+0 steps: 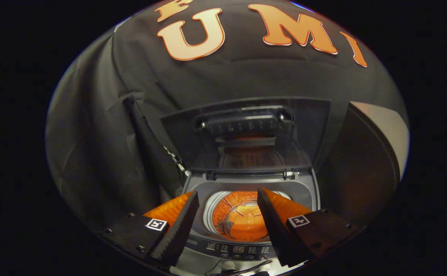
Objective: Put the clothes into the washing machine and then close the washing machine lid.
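Note:
A grey top-loading washing machine (304, 191) stands just ahead of and below my fingers. Its dark see-through lid (246, 134) is raised upright at the back, against the cloth wall. Between and beyond the fingers lies the round drum (242, 218), whose inside looks orange. An orange shape lies at its bottom, and I cannot tell whether it is cloth. The control panel (239, 249) runs along the machine's front edge. My gripper (227, 192) is open above the front of the drum opening, with nothing between its fingers.
Black cloth hangs close behind the machine and on its left. A pale panel (384, 126) stands at the right. A dark cable (242, 270) lies by the machine's front edge. Small white fittings (179, 161) sit at the lid's left hinge side.

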### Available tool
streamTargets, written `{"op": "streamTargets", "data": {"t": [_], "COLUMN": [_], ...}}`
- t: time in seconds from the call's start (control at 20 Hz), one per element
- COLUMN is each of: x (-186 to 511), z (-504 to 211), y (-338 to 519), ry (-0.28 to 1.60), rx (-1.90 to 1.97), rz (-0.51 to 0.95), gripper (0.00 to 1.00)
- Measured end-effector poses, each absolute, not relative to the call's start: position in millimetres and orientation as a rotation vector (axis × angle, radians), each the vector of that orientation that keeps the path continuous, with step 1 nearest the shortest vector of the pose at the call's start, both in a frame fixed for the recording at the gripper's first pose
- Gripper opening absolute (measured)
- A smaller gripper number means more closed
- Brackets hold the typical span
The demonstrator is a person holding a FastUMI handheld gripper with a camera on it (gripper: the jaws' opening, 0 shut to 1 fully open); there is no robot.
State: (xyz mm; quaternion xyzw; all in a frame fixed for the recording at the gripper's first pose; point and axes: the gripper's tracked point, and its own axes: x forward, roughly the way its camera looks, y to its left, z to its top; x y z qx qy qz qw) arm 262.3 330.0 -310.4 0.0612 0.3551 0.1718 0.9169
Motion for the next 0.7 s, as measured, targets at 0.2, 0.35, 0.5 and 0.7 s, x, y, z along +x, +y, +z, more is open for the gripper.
{"op": "streamTargets", "data": {"t": [0.2,0.35,0.5,0.7], "x": [277,292,317,344], "z": [-283,-263,-246,-225], "y": [335,333,338,342], "ry": [0.688,0.645,0.600,0.555], "rx": [0.151,0.118,0.109,0.093], "rz": [0.353,0.347,0.351,0.337], "gripper": [0.99,0.99,0.98,0.98]}}
